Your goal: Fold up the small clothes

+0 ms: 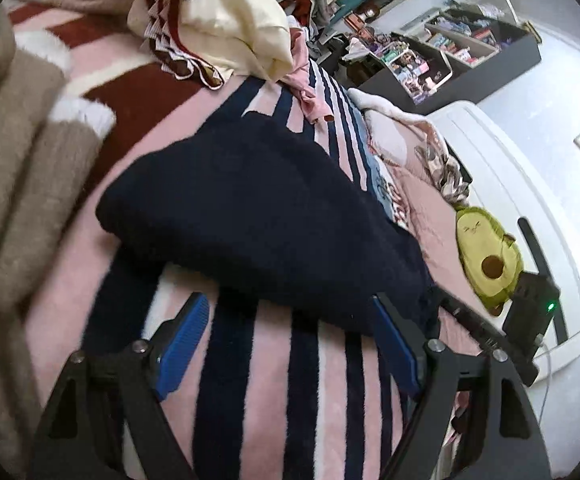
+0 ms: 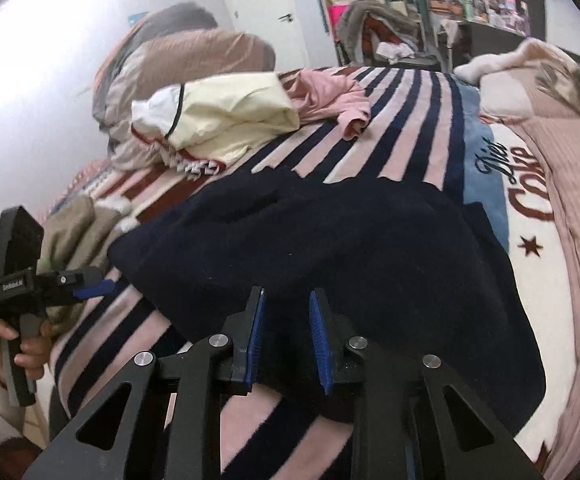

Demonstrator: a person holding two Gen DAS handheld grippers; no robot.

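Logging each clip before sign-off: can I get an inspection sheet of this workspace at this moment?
Surface: bed with a pink, white and navy striped blanket, "Diet Coke" lettering at one end.
Job's things: dark navy garment lying on the blanket, bunched, not yet neat.
Clutter: cream garment, pink garment, tan knit piece, avocado plush.
Grippers: left gripper jaws wide open at the garment's near edge; right gripper jaws narrowly apart over the garment, holding nothing visible.
Cables: thin cable by the right gripper's body.
Surroundings: white wall, white door, black shelf unit with small items.
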